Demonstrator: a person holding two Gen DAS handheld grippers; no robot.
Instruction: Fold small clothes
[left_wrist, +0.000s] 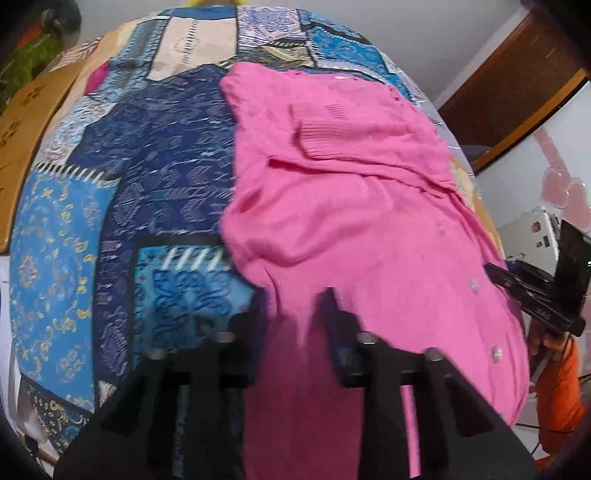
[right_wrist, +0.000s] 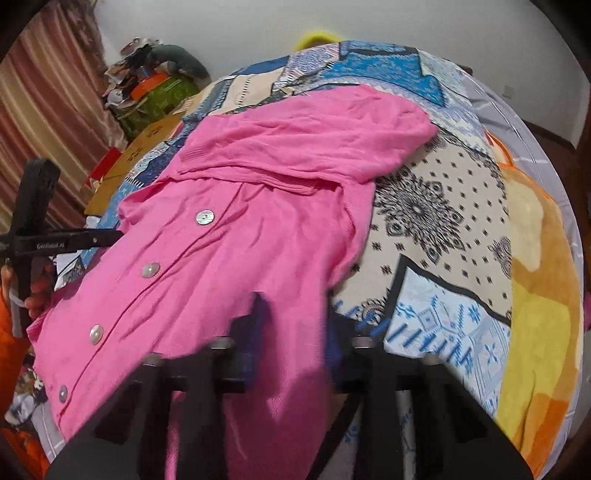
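A pink buttoned cardigan (left_wrist: 351, 206) lies on a patterned blue bedspread (left_wrist: 155, 173), its sleeves folded across its body. My left gripper (left_wrist: 295, 310) straddles the near left hem; pink cloth sits between its fingers, which stand apart. My right gripper (right_wrist: 295, 314) straddles the near right hem of the cardigan (right_wrist: 240, 229) the same way, cloth running between its fingers. The right gripper also shows at the right edge of the left wrist view (left_wrist: 532, 295); the left one shows at the left edge of the right wrist view (right_wrist: 48, 236).
The bedspread (right_wrist: 443, 229) covers the whole surface, with an orange and yellow blanket (right_wrist: 535, 295) at its right edge. Cardboard (left_wrist: 22, 122) lies at the far left. A pile of boxes and clutter (right_wrist: 147, 88) stands by a striped curtain.
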